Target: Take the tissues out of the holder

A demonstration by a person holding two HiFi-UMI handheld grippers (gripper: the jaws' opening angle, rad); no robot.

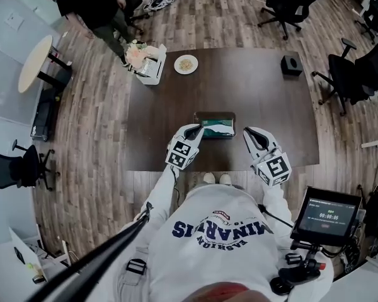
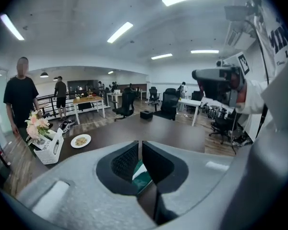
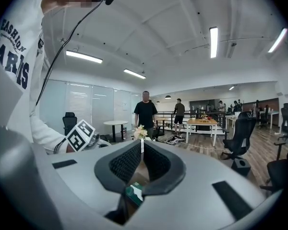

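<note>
Tissues (image 1: 222, 127) lie white in a dark green holder (image 1: 205, 116) that sits on the dark bench (image 1: 252, 93), near its 6 o'clock edge and right in front of the person holding the tools. The left gripper (image 1: 195, 131) hangs at the holder's 8 o'clock, just beside its left end, with its jaws drawn together to a thin slit and nothing between them; in the left gripper view the green holder and a strip of white tissue show below and beyond the pads. The right gripper (image 1: 249, 133) stands at the holder's 4 o'clock, a little apart from its right end, its jaws likewise closed at the tips and empty, with a corner of the holder showing under them in the right gripper view. Off the bench at 4 o'clock a small lit screen (image 1: 324, 215) sits on a stand. Further out on the bench, at 11 o'clock from the holder, lies a white plate (image 1: 186, 63) with food on it, and just beside it at 9 o'clock a white basket (image 1: 152, 67) with pale flowers (image 1: 136, 54). At 1 o'clock, near the far edge, stands a small black box (image 1: 292, 65). Beyond the bench, on the wooden floor, are black office chairs (image 1: 288, 2) at 1 o'clock and a person (image 1: 91, 2) in dark clothes at 11 o'clock.
</note>
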